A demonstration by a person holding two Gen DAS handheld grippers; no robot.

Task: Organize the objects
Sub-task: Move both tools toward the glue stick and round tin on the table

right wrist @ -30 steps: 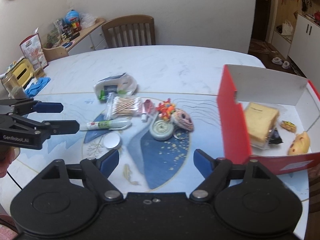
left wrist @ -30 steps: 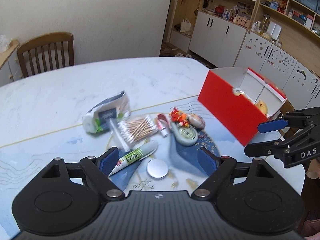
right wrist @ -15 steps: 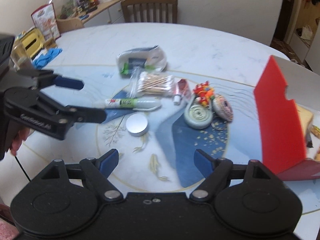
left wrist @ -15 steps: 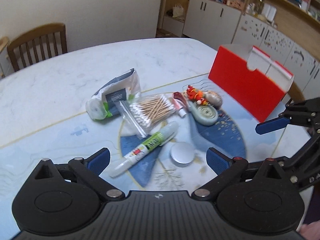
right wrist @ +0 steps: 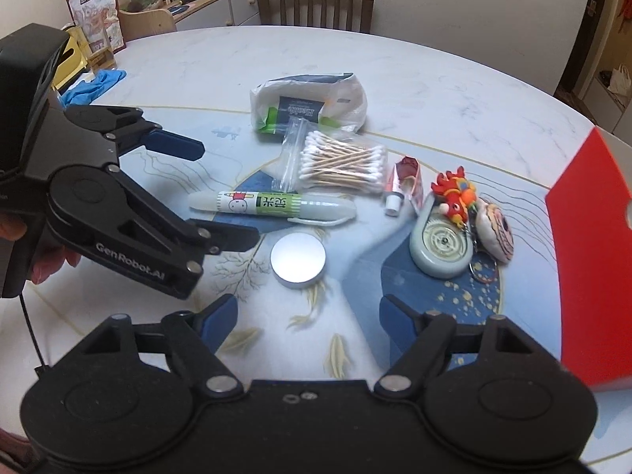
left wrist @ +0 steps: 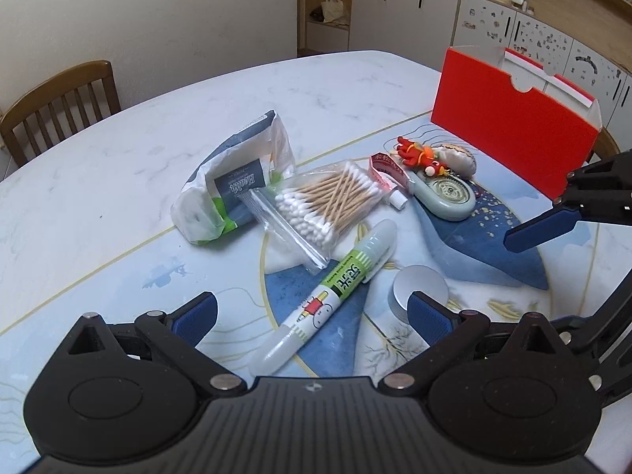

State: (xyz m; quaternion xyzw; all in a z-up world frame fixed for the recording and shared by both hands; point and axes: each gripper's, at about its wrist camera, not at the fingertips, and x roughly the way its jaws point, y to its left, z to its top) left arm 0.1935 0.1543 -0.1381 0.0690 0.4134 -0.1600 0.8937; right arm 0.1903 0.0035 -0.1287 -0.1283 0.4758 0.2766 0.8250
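Note:
Small items lie in a cluster on the table: a white glue pen (left wrist: pixel 328 292) (right wrist: pixel 272 206), a round silver tin (left wrist: pixel 418 290) (right wrist: pixel 298 260), a bag of cotton swabs (left wrist: pixel 328 201) (right wrist: pixel 341 166), a tissue pack (left wrist: pixel 233 185) (right wrist: pixel 308 104), a small red tube (left wrist: pixel 389 173) (right wrist: pixel 405 181), a green tape dispenser (left wrist: pixel 444 193) (right wrist: pixel 440 243), a red toy keychain (left wrist: pixel 418 156) (right wrist: pixel 454 195) and a round plush charm (right wrist: pixel 495 229). My left gripper (left wrist: pixel 312 316) (right wrist: pixel 221 193) is open just before the glue pen. My right gripper (right wrist: pixel 308 316) is open and empty near the tin.
An open red box (left wrist: pixel 513 130) (right wrist: pixel 592 229) stands at the right of the cluster. A wooden chair (left wrist: pixel 59 102) (right wrist: pixel 316 4) is at the table's far side. A blue cloth (right wrist: pixel 93 85) and shelf clutter lie at the far left.
Both grippers have come down and forward toward the cluster. The left gripper now straddles the near end of the glue pen; the right one has swung left, away from the box.

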